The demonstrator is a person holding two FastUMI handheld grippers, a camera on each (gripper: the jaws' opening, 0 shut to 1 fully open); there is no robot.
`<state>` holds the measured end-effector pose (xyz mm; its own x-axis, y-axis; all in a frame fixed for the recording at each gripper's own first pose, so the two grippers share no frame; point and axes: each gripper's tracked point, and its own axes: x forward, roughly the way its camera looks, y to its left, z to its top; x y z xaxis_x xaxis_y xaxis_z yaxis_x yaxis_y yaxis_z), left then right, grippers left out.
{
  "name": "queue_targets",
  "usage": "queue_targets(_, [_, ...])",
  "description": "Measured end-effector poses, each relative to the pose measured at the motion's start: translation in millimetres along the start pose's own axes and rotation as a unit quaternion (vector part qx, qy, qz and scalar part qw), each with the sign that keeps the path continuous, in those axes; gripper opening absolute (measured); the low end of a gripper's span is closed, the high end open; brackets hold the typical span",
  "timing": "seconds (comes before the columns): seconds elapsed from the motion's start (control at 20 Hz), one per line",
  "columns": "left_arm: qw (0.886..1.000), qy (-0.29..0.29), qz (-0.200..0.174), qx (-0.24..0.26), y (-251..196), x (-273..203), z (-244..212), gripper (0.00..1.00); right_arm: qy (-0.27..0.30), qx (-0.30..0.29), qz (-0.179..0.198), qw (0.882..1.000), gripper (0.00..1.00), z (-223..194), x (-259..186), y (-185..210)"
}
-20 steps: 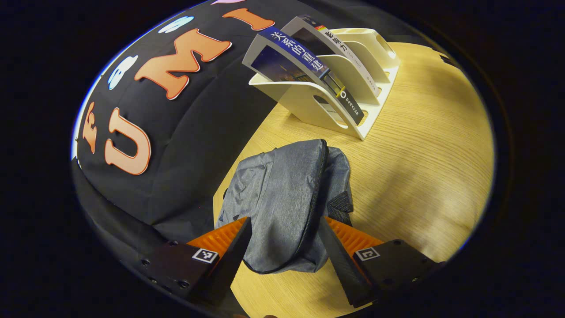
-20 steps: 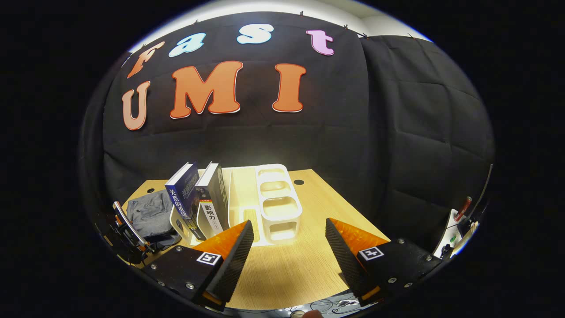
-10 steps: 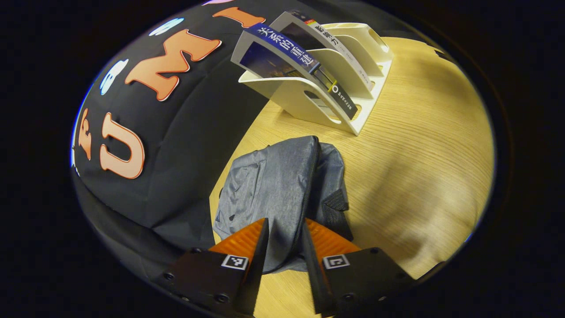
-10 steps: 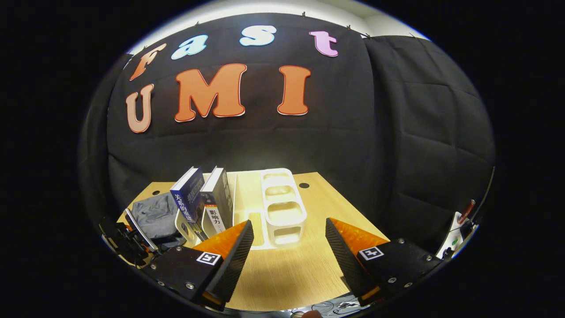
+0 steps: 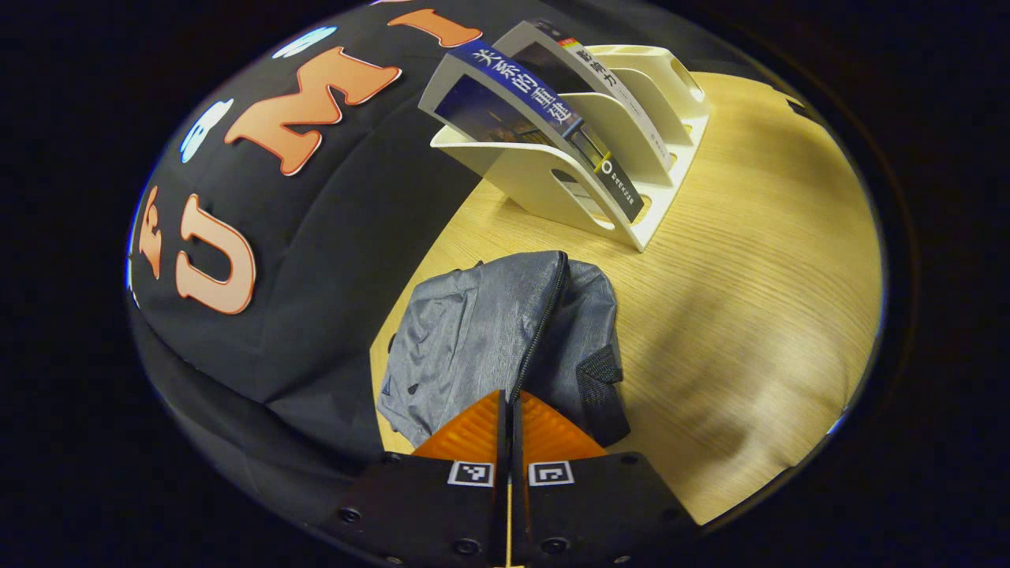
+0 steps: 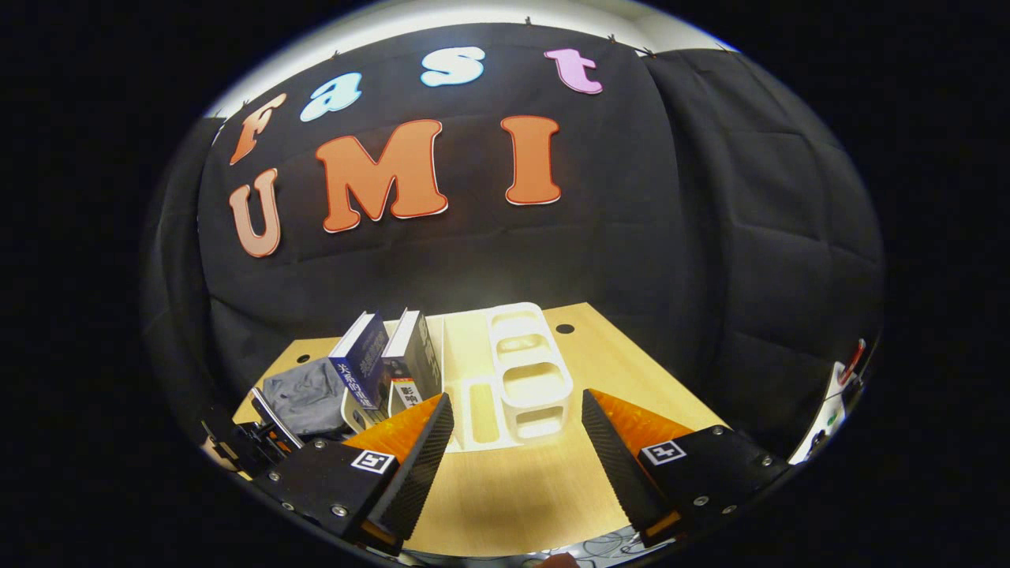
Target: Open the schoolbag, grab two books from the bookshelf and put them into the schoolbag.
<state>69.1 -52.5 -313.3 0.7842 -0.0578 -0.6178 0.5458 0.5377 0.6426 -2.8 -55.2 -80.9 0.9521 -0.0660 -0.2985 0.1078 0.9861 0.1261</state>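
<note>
Our left tongs (image 5: 509, 406) are pinched shut on the bag's (image 5: 473, 331) zipper (image 5: 540, 327), right tongs (image 6: 517, 430) wide open and empty, rack (image 5: 631, 150) with two books (image 5: 536, 106) just behind.

A light wood-grain counter (image 5: 757, 260) stands against the black cloth wall (image 6: 710, 260); two small round holes (image 6: 564, 328) sit near its far edge.

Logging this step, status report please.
Left gripper shut at schoolbag zipper end. Right gripper open, empty, facing bookshelf. Both books shelved. Nothing in the way.
</note>
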Motion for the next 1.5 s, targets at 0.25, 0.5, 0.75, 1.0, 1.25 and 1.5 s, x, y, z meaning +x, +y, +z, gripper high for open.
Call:
queue_targets(0.25, [0.998, 0.008, -0.044, -0.04, 24.1, -8.7, 8.9, 0.01, -0.007, -0.004, 0.002, 1.0, 0.98, 14.4, 3.6, 17.1])
queue_targets(0.5, [0.995, 0.002, -0.076, -0.056, 73.7, -27.3, 24.5, 0.0, -0.01, -0.002, 0.009, 1.0, 0.98, 29.9, -2.7, 49.3])
queue_targets(0.75, [0.992, -0.018, -0.105, -0.065, 122.3, -32.0, 36.8, 0.01, -0.013, -0.024, 0.009, 1.0, 0.98, 43.3, -13.9, 83.0])
queue_targets(1.0, [0.989, -0.023, -0.138, -0.041, 150.6, -36.4, 44.7, 0.01, 0.0, -0.014, 0.008, 1.0, 0.98, 41.1, -27.2, 109.4])
queue_targets(1.25, [0.991, -0.022, -0.123, -0.042, 176.9, -33.5, 58.0, 0.01, 0.004, -0.026, 0.024, 0.999, 0.97, 58.8, -30.2, 118.1])
queue_targets(1.5, [0.992, -0.003, -0.101, -0.08, 194.6, -34.8, 59.0, 0.01, 0.034, -0.024, 0.081, 0.996, 0.98, 93.6, -23.3, 134.1])
